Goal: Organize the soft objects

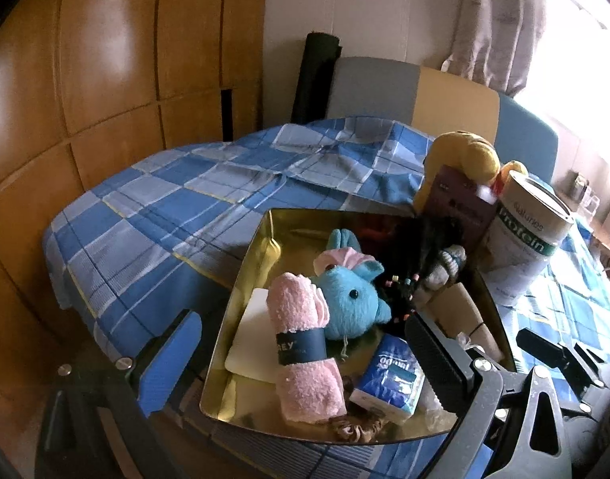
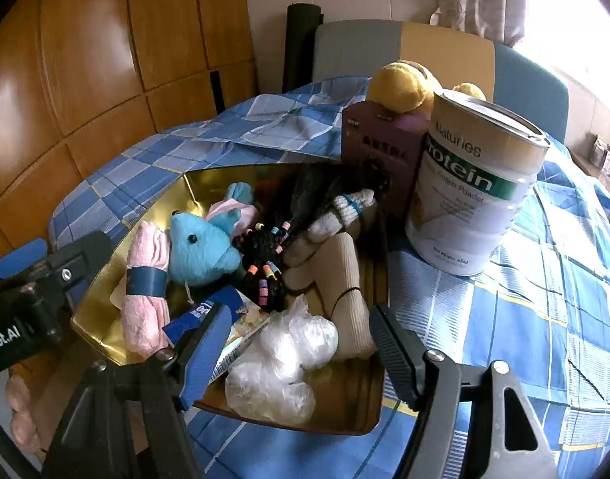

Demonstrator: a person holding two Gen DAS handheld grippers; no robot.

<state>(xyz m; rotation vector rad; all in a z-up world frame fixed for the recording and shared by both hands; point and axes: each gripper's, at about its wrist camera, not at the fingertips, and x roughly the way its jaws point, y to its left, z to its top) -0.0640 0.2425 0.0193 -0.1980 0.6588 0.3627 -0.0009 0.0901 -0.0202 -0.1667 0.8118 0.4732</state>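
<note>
Here, a gold tin tray (image 1: 241, 279) on the checked-cloth counter (image 1: 153, 215) holds a blue plush toy (image 1: 351, 299), rolled pink towel (image 1: 301, 355), tissue pack (image 1: 389, 383) and crumpled plastic bag (image 2: 281, 363). Left gripper (image 1: 301, 363) and right gripper (image 2: 301, 343) hover above, jaws wide, empty.
</note>
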